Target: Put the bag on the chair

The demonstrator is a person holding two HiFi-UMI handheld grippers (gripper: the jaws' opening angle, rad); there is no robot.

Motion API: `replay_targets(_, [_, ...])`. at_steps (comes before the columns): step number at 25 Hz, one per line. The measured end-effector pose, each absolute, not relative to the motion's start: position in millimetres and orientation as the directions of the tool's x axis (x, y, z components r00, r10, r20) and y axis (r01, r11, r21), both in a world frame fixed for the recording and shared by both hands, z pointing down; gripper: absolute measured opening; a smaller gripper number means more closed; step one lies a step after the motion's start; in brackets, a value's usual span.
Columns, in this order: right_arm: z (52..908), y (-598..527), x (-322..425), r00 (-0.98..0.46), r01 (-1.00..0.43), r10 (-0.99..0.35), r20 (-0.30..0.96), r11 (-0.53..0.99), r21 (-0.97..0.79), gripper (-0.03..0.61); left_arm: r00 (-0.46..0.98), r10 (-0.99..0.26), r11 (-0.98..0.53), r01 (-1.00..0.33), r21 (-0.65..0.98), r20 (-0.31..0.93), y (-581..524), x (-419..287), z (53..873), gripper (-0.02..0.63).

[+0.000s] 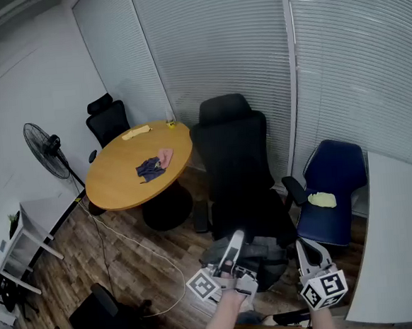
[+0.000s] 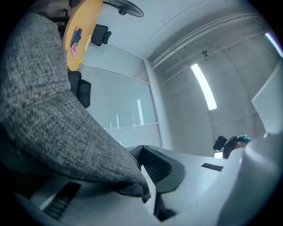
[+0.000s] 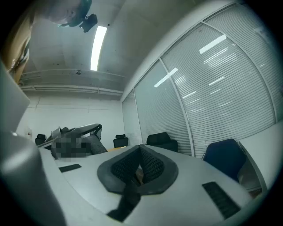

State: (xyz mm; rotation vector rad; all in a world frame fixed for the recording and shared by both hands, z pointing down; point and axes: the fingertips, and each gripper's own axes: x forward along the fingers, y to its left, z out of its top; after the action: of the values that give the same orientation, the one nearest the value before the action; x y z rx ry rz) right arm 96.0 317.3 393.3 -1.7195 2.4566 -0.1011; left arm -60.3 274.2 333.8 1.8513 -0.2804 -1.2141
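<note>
The grey fabric bag (image 1: pixel 261 256) hangs low in front of the black office chair (image 1: pixel 233 151), by its seat's front edge. My left gripper (image 1: pixel 236 239) is at the bag's left side and my right gripper (image 1: pixel 303 248) at its right. In the left gripper view the grey bag (image 2: pixel 48 110) fills the left half, and the left gripper (image 2: pixel 142 177) is shut with a fold of the fabric pinched between its pads. In the right gripper view the right gripper (image 3: pixel 140 170) is shut on a thin black strap (image 3: pixel 127 201) that trails down from its pads.
A blue chair (image 1: pixel 333 178) with a yellow thing (image 1: pixel 322 199) on its seat stands to the right, against a white table (image 1: pixel 401 251). A round wooden table (image 1: pixel 125 175) with cloths, a fan (image 1: pixel 47 146), another black chair (image 1: pixel 108 322) and a floor cable (image 1: pixel 138 247) are to the left.
</note>
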Motion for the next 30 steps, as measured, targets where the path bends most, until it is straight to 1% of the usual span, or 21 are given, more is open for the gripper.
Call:
replay_targets(6, [392.2,319.9,101.8,-0.335,-0.930,-0.939,-0.074,0.342,-0.132,0.011,0.493,-0.629,-0.571,0.231,0.788,-0.601,279.5,-67.3,342.1,0.021])
replay_targets(11, [391.9,308.9,100.0,-0.358,-0.913,-0.930,-0.087,0.368,-0.174,0.011,0.463,-0.661,-0.561,0.219,0.799,-0.591,273.7,-78.1,345.5,0.021])
replay_targets(18, [400.3,281.4,94.6,-0.390,-0.903,-0.919,-0.057,0.394,-0.173,0.012,0.460,-0.666,-0.563,0.208,0.800,-0.588,246.2,-75.0,348.6,0.021])
replay_targets(23, [409.1,242.6,104.4,-0.390,-0.905,-0.920,-0.038,0.391,-0.169,0.011,0.434,-0.680,-0.556,0.221,0.801,-0.591,201.4,-72.6,357.2,0.021])
replay_targets(26, [414.6,199.4,109.6,-0.387,-0.907,-0.921,-0.031,0.387,-0.165,0.011,0.426,-0.682,-0.552,0.233,0.801,-0.594,156.4,-69.5,361.3,0.021])
replay_targets(30, [421.8,133.4,113.8,-0.384,-0.912,-0.923,0.008,0.378,-0.161,0.011,0.412,-0.697,-0.518,0.277,0.810,-0.587,85.3,-63.3,371.6,0.021])
